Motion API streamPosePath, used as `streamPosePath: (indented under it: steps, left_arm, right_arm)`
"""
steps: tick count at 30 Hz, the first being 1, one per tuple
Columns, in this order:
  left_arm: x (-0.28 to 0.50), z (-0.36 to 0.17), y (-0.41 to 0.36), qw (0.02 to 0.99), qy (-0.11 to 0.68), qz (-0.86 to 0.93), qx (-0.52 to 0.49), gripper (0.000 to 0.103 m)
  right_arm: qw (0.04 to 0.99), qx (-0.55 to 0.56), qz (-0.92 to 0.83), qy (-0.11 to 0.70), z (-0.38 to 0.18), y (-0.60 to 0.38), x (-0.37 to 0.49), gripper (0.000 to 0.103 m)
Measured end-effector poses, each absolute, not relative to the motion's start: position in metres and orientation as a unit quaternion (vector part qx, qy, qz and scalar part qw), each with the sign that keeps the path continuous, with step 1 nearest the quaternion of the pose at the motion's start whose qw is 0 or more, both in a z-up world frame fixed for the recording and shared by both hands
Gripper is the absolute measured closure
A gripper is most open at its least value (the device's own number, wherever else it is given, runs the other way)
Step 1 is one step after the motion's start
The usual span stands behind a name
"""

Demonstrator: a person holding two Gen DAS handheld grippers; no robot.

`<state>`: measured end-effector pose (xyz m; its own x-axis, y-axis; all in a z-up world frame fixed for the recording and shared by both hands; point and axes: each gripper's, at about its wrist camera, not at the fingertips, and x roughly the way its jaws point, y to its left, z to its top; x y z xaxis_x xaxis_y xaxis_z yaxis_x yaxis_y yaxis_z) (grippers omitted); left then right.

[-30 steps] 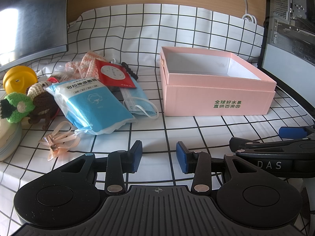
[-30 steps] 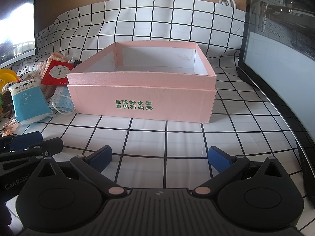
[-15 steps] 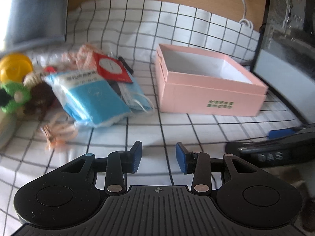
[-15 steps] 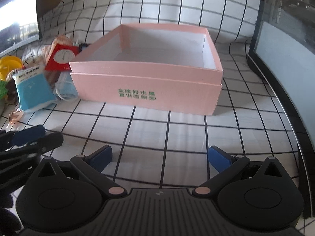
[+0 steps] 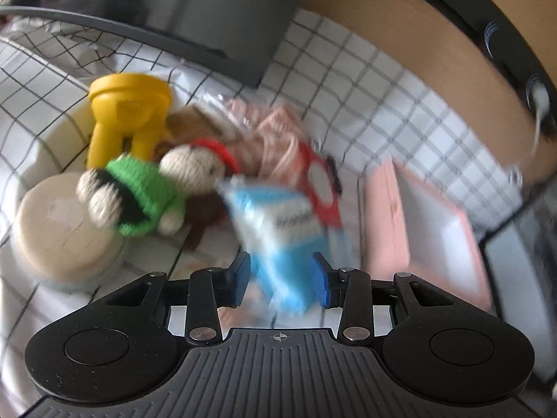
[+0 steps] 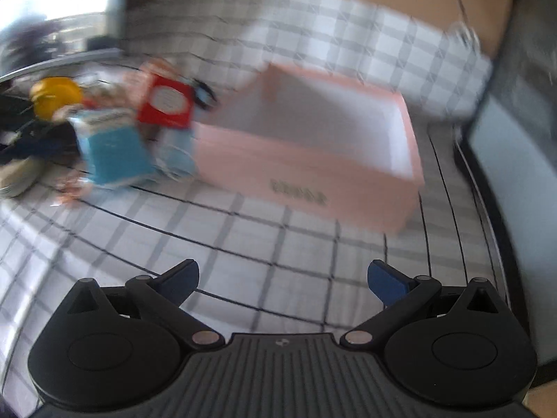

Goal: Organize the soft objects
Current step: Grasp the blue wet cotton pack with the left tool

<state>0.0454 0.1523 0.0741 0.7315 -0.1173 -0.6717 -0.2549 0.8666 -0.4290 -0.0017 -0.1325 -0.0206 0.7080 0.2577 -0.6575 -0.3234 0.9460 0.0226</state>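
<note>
My left gripper is open and hangs just above the near end of a blue and white soft pack; the pack lies on the cloth between the jaws' line, not gripped. Left of it lies a knitted doll in green. A red packet and a pink lace cloth lie behind. The open pink box stands to the right. My right gripper is wide open and empty, in front of the pink box. The blue pack and red packet show at its left. Both views are blurred.
A yellow plastic object and a round beige lid sit at the left of the pile. A dark monitor stands behind on the checked cloth. A dark panel borders the right side.
My left gripper has swung left and forward, close over the blue pack and the pile. My right gripper has turned left too, so the pink box sits right of centre. Both stay open.
</note>
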Motion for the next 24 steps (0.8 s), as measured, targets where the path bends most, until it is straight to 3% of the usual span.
streamPosePath:
  steps: [6,9,12,15,19,24]
  left_arm:
    - [0.098,0.066,0.12,0.893,0.398,0.085,-0.19,0.058]
    - [0.113,0.054,0.109,0.893,0.401,0.11,-0.172,0.036]
    - [0.128,0.041,0.1,0.884,0.434,0.115,-0.129,0.028]
    - [0.132,0.034,0.106,0.876,0.445,0.116,-0.144,0.029]
    - [0.119,0.042,0.121,0.883,0.423,0.097,-0.177,0.042]
    - [0.064,0.065,0.133,0.898,0.4,0.054,-0.174,0.044]
  right_arm:
    - [0.924,-0.049,0.211,0.315,-0.016,-0.131,-0.003,0.0]
    - [0.919,-0.049,0.221,0.322,-0.023,-0.131,-0.001,0.0]
    - [0.915,-0.047,0.237,0.322,-0.027,-0.136,0.001,0.0]
    - [0.919,-0.053,0.239,0.309,-0.027,-0.14,-0.001,0.0]
    - [0.929,-0.08,0.241,0.268,-0.014,-0.141,-0.004,0.0]
    - [0.924,-0.082,0.291,0.234,0.019,-0.122,0.021,0.005]
